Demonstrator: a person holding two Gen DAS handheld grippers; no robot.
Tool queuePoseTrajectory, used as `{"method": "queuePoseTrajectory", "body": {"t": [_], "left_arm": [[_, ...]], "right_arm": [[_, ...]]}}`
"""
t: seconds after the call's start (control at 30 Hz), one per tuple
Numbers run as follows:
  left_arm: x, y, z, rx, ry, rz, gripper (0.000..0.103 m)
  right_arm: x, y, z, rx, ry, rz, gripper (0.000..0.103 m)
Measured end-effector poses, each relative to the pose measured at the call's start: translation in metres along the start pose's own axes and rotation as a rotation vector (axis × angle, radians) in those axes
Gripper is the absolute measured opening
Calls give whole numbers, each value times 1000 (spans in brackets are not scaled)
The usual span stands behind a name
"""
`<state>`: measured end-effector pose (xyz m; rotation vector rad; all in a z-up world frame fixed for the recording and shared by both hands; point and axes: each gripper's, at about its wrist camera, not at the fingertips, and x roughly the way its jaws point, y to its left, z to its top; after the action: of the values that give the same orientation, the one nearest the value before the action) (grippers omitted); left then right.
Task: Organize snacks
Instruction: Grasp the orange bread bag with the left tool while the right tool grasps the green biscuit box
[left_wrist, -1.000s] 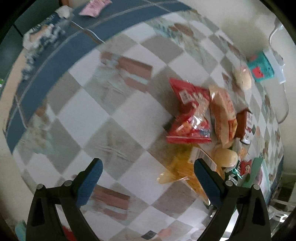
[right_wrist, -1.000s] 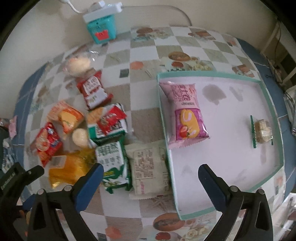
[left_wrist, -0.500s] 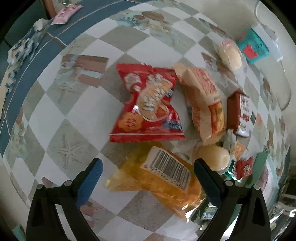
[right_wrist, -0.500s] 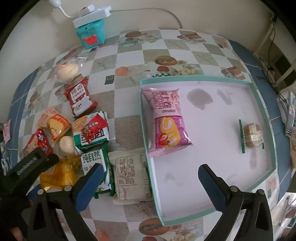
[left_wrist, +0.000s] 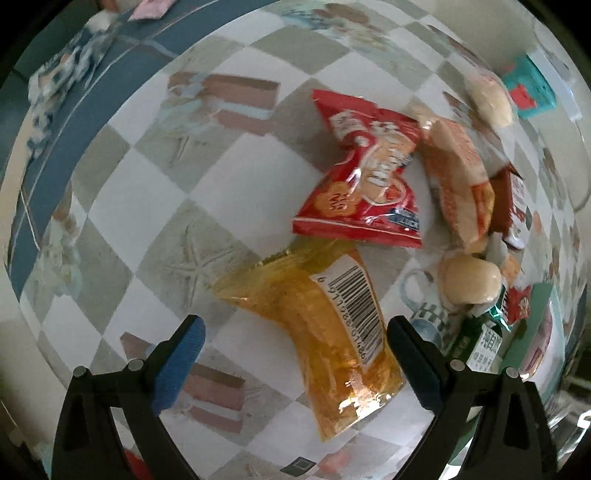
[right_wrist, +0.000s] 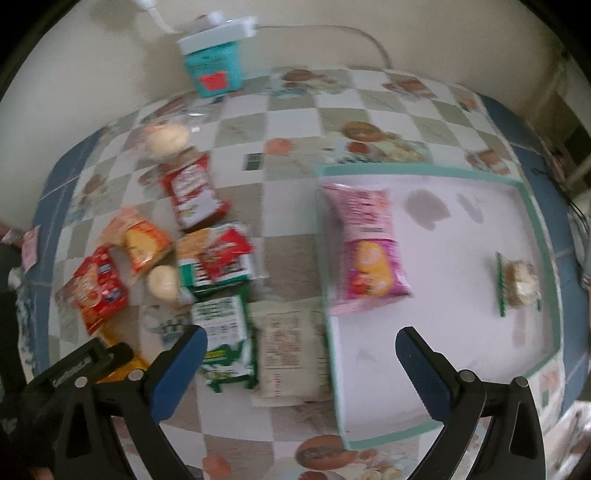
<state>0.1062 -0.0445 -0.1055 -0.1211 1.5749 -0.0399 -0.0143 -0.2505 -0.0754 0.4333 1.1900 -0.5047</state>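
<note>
A pile of snack packs lies on the checkered tablecloth. In the left wrist view, a yellow-orange pack with a barcode (left_wrist: 328, 325) lies between the open jaws of my left gripper (left_wrist: 293, 347), which is just above it and not closed. Beyond it lie a red pack (left_wrist: 364, 188), an orange pack (left_wrist: 461, 181) and a round bun (left_wrist: 471, 284). In the right wrist view, my right gripper (right_wrist: 301, 362) is open and empty above a beige pack (right_wrist: 290, 350) and a green pack (right_wrist: 225, 339). The white tray with a teal rim (right_wrist: 532, 229) holds a pink pack (right_wrist: 369, 251) and a small cake (right_wrist: 521, 282).
A teal box with a white plug and cable (right_wrist: 214, 70) stands at the wall. More packs lie left of the tray: a red sachet (right_wrist: 192, 192), a red-green pack (right_wrist: 218, 262), another bun (right_wrist: 166, 136). The blue table border (left_wrist: 74, 122) runs along the far left.
My left gripper has moved in over the snack pile and down toward the yellow-orange pack, which now lies between its jaws. The right gripper has shifted slightly over the table; its view is blurred.
</note>
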Motion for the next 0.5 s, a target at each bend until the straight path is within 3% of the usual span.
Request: {"method": "queuePoseTrajectory", "body": {"t": [0.03,0.13,0.3,0.5], "left_arm": [[1,3,-1,-5,5,-4,99],[2,15,-1,-10,12,-9,98],[-5,20,9,8,0,-4,85],[-10,16,9,11,15,-31,72]], "right_arm": [[1,5,-2,-15,-2,14,103],[9,22,-9,-71,-8,55,83],[23,39,-14,-136,14,87,62],[41,44,-18,-161,55,88,52]]}}
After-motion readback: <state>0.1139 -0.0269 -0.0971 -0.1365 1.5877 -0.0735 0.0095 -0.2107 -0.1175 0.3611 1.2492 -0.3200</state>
